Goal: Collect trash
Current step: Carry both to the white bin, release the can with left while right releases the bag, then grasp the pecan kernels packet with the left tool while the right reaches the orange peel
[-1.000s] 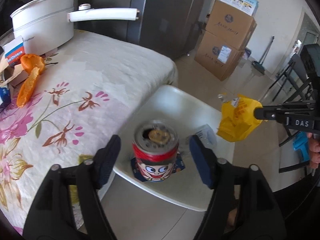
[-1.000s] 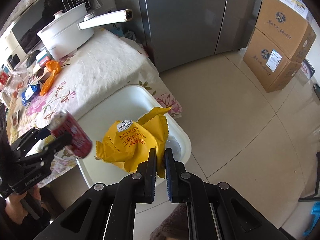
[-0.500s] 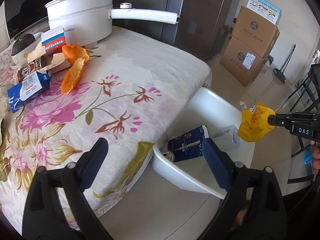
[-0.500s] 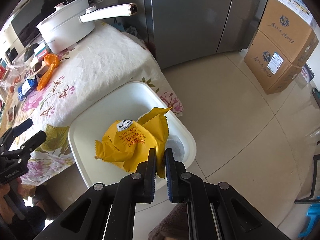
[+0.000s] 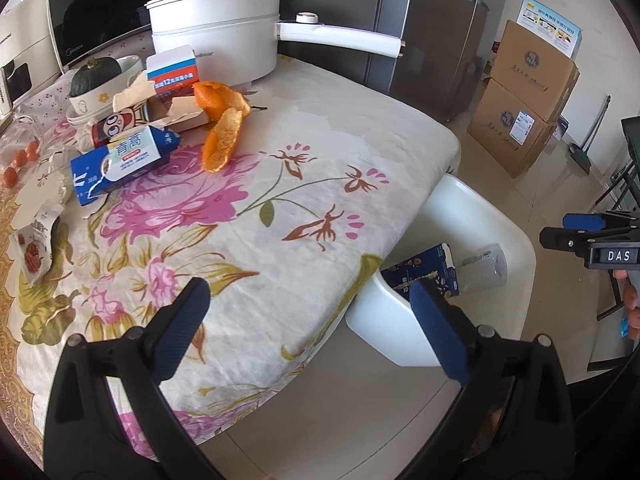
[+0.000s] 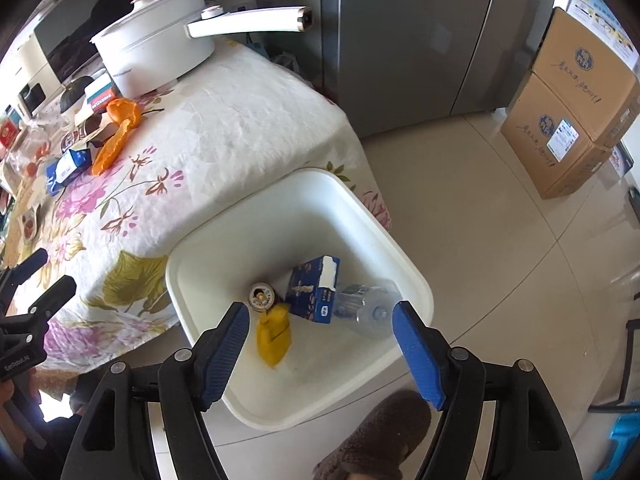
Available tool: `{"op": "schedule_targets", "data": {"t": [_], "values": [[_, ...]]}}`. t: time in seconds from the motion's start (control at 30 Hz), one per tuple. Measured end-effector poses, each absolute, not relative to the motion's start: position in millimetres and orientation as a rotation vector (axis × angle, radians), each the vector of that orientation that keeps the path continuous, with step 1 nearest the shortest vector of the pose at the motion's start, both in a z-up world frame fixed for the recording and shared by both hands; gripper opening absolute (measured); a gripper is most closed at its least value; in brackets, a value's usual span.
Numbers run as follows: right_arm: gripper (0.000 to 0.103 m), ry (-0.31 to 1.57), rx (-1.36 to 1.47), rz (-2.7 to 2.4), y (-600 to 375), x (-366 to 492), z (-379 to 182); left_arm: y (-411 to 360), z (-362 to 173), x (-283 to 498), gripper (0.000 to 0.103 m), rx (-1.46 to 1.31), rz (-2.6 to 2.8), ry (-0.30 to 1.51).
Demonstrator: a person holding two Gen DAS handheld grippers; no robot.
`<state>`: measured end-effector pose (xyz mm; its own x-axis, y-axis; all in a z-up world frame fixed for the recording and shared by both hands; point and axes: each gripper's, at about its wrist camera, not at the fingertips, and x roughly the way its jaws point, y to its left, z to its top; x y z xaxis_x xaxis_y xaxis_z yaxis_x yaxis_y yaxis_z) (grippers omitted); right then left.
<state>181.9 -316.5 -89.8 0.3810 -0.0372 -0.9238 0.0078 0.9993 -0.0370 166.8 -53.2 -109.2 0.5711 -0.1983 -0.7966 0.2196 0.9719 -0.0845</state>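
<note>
Trash is split between two places: a yellow wrapper [image 6: 274, 338], a can [image 6: 261, 297], a blue carton [image 6: 314, 294] and a clear bottle [image 6: 366, 310] lie in the white bin [image 6: 416, 292] beside the tabletop [image 5: 320, 168], while orange peel [image 5: 222, 136], a blue box [image 5: 120, 164] and torn packets sit at the tabletop's far side, near the white pot [image 5: 216, 46]. The step in hand looks like the drop: the right tool [image 6: 320, 344] hangs above the bin, its jaws having just been opening, nothing between them, the wrapper lying loose below. The left tool [image 5: 308, 324] has also just been opening; its jaws stand wide and empty over the tabletop's near edge, touching nothing. Next would probably be a reach across the cloth to the peel or the box, which calls for a low approach with the jaws straddling one piece, well clear of the pot's handle.
</note>
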Motion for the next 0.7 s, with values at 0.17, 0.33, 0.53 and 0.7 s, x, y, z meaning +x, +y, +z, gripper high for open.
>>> {"op": "schedule_targets", "data": {"t": [0.17, 0.33, 0.53, 0.7], "values": [[0.079, 1.171, -0.025, -0.021, -302.9, 187.0, -86.6, -33.3, -104.3, 163.8, 0.102, 0.020, -0.211, 0.930], [0.083, 1.153, -0.036, -0.004, -282.9, 195.1, -81.6, -4.0, -101.0, 164.3, 0.102, 0.002, -0.152, 0.935], [0.083, 1.140, -0.086, 0.034, -247.4, 211.0, -76.6, 42.8, -98.4, 171.9, 0.102, 0.004, -0.049, 0.941], [0.084, 1.119, -0.127, 0.064, -215.5, 226.2, -73.2, 88.6, -97.6, 181.9, 0.102, -0.047, 0.039, 0.939]]}}
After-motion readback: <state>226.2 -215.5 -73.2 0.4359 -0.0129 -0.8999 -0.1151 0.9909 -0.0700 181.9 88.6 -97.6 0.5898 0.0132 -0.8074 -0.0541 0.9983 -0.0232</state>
